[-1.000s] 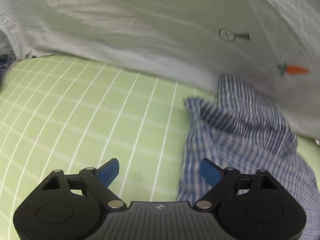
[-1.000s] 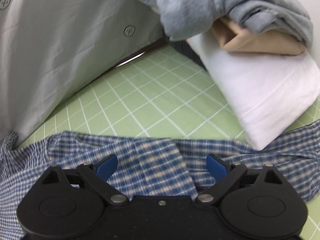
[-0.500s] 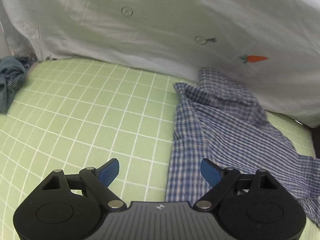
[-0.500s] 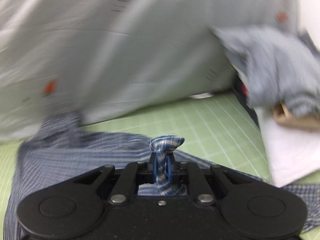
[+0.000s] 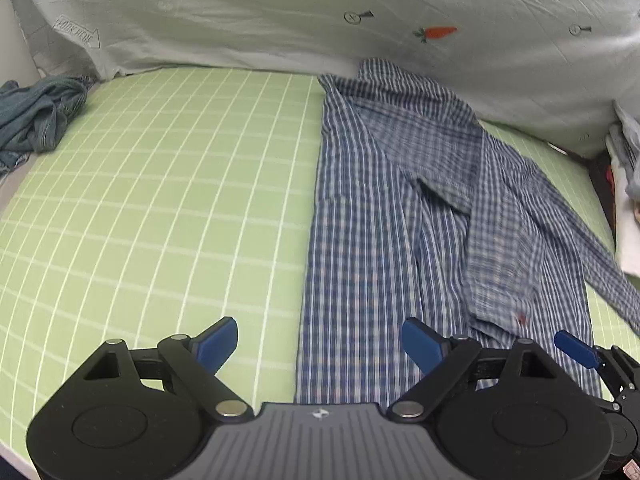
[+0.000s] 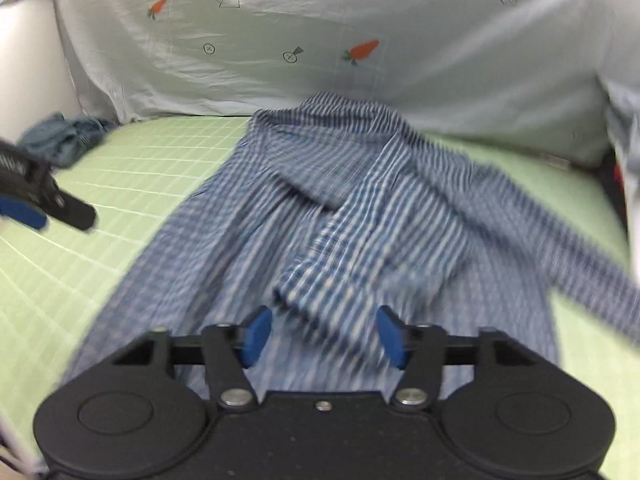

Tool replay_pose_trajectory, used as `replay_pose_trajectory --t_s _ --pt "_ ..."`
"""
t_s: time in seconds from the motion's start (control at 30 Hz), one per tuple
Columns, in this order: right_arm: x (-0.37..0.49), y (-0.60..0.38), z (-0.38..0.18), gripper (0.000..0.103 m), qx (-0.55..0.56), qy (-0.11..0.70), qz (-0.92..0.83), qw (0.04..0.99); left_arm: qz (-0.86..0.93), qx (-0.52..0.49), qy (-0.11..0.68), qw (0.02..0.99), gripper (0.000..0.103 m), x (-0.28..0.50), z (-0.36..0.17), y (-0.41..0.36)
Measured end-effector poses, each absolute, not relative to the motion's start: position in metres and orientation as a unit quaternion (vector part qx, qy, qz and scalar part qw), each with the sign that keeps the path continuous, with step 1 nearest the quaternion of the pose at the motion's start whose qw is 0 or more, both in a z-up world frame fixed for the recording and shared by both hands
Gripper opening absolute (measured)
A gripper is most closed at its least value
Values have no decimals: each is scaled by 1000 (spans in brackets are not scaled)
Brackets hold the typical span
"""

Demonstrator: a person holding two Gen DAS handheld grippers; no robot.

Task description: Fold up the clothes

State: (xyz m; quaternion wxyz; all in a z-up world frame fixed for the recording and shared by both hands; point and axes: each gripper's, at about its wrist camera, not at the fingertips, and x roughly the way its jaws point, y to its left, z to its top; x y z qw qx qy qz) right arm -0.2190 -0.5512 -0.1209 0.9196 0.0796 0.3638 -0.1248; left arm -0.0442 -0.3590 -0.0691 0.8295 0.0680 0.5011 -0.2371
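Blue-and-white checked cotton shirt (image 5: 384, 216) lies spread on green grid-lined counter (image 5: 168, 184). Left tongs (image 5: 320, 346) wide open, empty; right tongs (image 6: 325, 336) opening, gripping nothing.

Green mat (image 5: 168, 200) lies bare left of the plaid shirt (image 5: 380, 220).

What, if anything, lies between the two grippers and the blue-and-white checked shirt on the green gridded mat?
Nothing visible. The checked shirt lies directly below the opening right gripper; the open left gripper hangs over its edge on the green gridded mat.
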Motion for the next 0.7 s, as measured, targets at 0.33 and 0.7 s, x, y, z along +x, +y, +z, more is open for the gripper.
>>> replay_pose_trajectory --t_s 0.33,0.7 --pt "-268 -533 -143 103 147 387 -210 886 -251 82 519 813 91 -83 -87 -326" --pt "-284 -523 -140 103 126 453 -283 836 -295 81 534 788 91 -69 -92 -351"
